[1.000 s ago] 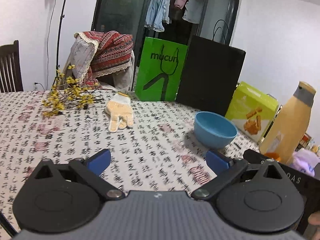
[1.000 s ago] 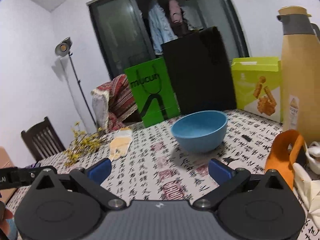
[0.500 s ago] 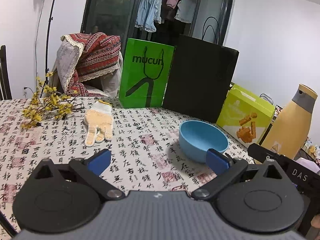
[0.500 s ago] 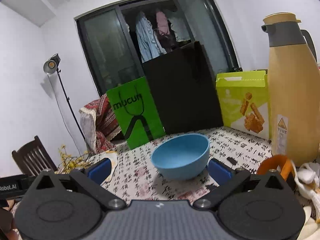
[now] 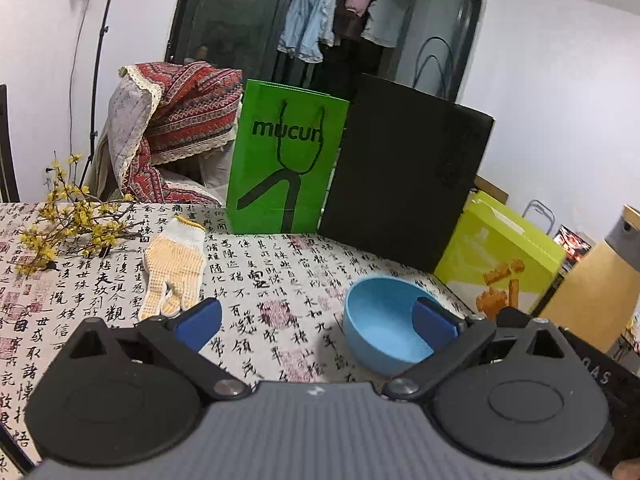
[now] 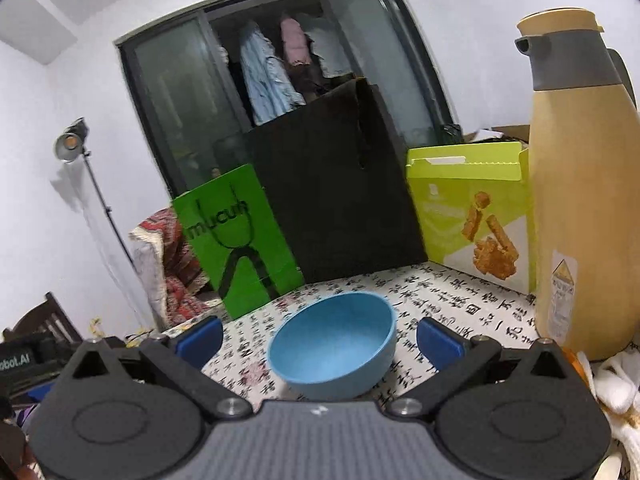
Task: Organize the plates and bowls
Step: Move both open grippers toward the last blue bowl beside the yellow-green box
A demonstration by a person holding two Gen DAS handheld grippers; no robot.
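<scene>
flowers: yellow sprig (image 5: 68, 220) lying on the tablecloth (image 5: 280, 280), far left in my left cam.
glove: dotted work glove (image 5: 174, 266) flat on the cloth, right of the flowers, apart from the bowl.
left gripper: left gripper (image 5: 316, 322) has fingers spread wide, I've got nothing in it. Its right pad (image 5: 434, 322) overlaps the bowl in view; can't tell if touching.
green bag: green bag (image 5: 282, 160) upright at the back, black bag (image 5: 404, 184) just beside it on the right.
bowl: blue bowl (image 6: 334, 344) upright and empty on the cloth, in front of the black bag.
right gripper: right gripper (image 6: 318, 340) wide open, empty. I see the bowl sitting between the two pads, no contact visible.
box: lime snack box (image 6: 472, 220) right of the black bag.
jug: tan flask (image 6: 584, 208) upright at far right.
</scene>
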